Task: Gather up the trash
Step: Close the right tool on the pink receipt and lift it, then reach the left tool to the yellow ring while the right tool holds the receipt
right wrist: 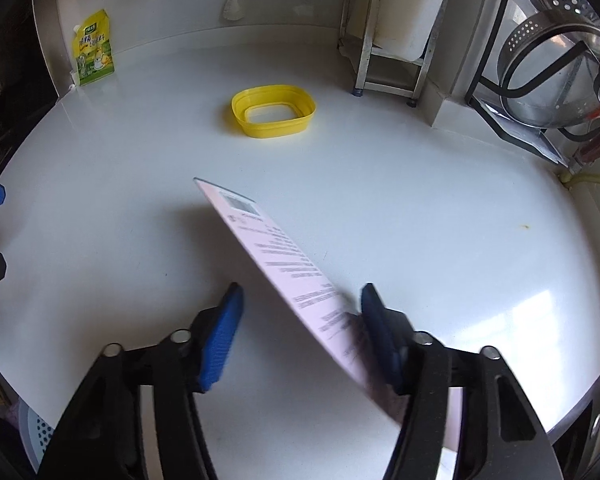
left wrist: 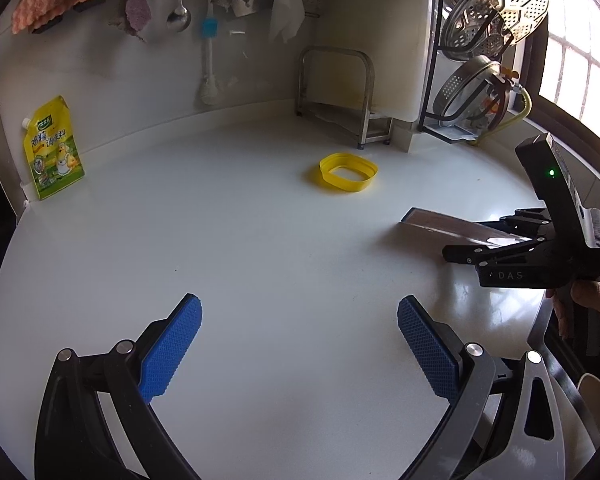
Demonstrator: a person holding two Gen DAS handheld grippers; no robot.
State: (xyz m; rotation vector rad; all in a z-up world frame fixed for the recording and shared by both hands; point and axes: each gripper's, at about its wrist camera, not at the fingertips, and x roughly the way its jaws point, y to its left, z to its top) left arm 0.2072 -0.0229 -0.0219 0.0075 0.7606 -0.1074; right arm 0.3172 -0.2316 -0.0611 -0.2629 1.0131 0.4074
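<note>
A pink printed card (right wrist: 284, 264) lies tilted between my right gripper's (right wrist: 302, 324) blue pads, which stand apart; it leans against the right pad and its far corner points at the counter. In the left wrist view the card (left wrist: 448, 226) sticks out of the right gripper (left wrist: 500, 252) at the right. A yellow plastic ring lid (right wrist: 274, 114) lies on the white counter further back, also seen in the left wrist view (left wrist: 348, 172). A yellow seasoning pouch (left wrist: 54, 152) stands against the back wall at the left, also in the right wrist view (right wrist: 94, 50). My left gripper (left wrist: 300, 344) is open and empty above the counter.
A metal rack (left wrist: 340, 96) with a white cutting board (left wrist: 380, 32) stands at the back. A dish rack with steel strainers (left wrist: 496, 8) is at the right by the window. Cloths, a spoon and a brush hang on the back wall. A perforated blue-white object (right wrist: 36, 432) shows at the lower left.
</note>
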